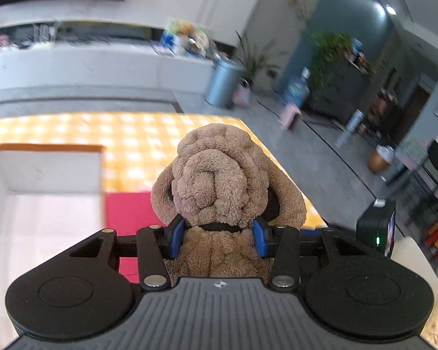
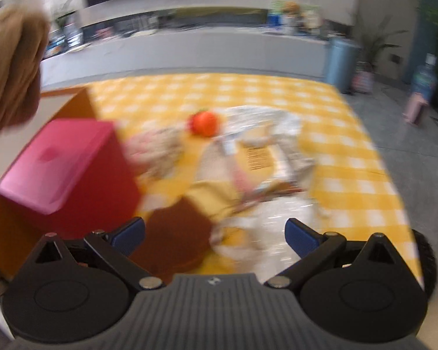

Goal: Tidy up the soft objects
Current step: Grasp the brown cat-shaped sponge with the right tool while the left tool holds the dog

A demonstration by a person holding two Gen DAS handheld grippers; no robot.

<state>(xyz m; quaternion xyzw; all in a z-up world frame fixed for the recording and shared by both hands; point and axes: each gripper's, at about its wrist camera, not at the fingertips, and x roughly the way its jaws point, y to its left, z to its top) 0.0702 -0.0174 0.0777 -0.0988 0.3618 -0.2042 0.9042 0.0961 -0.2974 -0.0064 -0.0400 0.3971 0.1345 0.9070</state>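
gripping a brown plush dog (image 1: 219, 180) at its black collar, the left gripper (image 1: 217, 240) had its blue pads (image 1: 176, 237) pressed into the fur on either side of the neck, the wrinkled head and floppy ears rising past the fingertips; the toy hung above the yellow checked tablecloth (image 1: 125, 137), near the table's far right corner, with a white orange-rimmed box (image 1: 43, 175) to its left and a strip of pink lid (image 1: 125, 213) between them; the right gripper (image 2: 214, 234) stood with its jaws wide and nothing between them, over a blurred pile of soft things in crinkled plastic wrap (image 2: 265, 157); a brown and yellow soft piece (image 2: 189, 224) lay just ahead of its left pad, an orange ball-like toy (image 2: 204, 124) farther back, a pale fluffy thing (image 2: 157, 151) beside the pink-lidded red box (image 2: 70, 169); the same plush showed as a tan blur at the upper left edge of the right wrist view.
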